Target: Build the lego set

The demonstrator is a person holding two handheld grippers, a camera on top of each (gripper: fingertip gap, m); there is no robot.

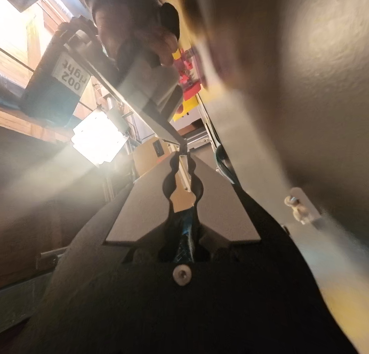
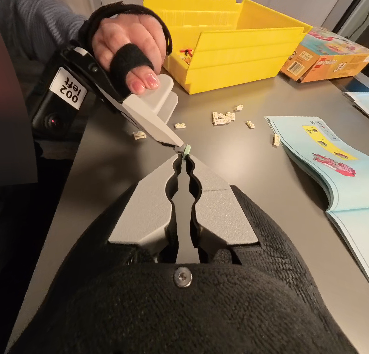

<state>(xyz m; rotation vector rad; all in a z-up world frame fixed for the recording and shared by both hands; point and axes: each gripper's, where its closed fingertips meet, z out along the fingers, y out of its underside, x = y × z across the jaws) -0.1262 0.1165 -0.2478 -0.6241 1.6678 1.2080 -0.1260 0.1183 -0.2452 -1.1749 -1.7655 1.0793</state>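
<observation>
In the right wrist view my right gripper point(image 2: 184, 159) is shut on a small pale green plate point(image 2: 187, 152), held on edge just above the grey table point(image 2: 229, 180). My left gripper point(image 2: 179, 145) comes in from the upper left, held by a hand. It is shut on a small grey brick point(image 2: 177, 149) whose face presses against the green plate. The left wrist view is rolled sideways and blurred. There my left gripper point(image 1: 182, 157) meets the tip of the right gripper point(image 1: 179, 141), with a small dark piece point(image 1: 183, 148) between them.
A yellow bin point(image 2: 229, 50) stands at the back with small red parts inside, and a toy box point(image 2: 329, 54) lies to its right. An open booklet point(image 2: 329, 164) lies at the right. Several loose white bricks point(image 2: 223, 117) are scattered mid-table. The table's edge runs down the left. The tips of both grippers are at nearly the same place.
</observation>
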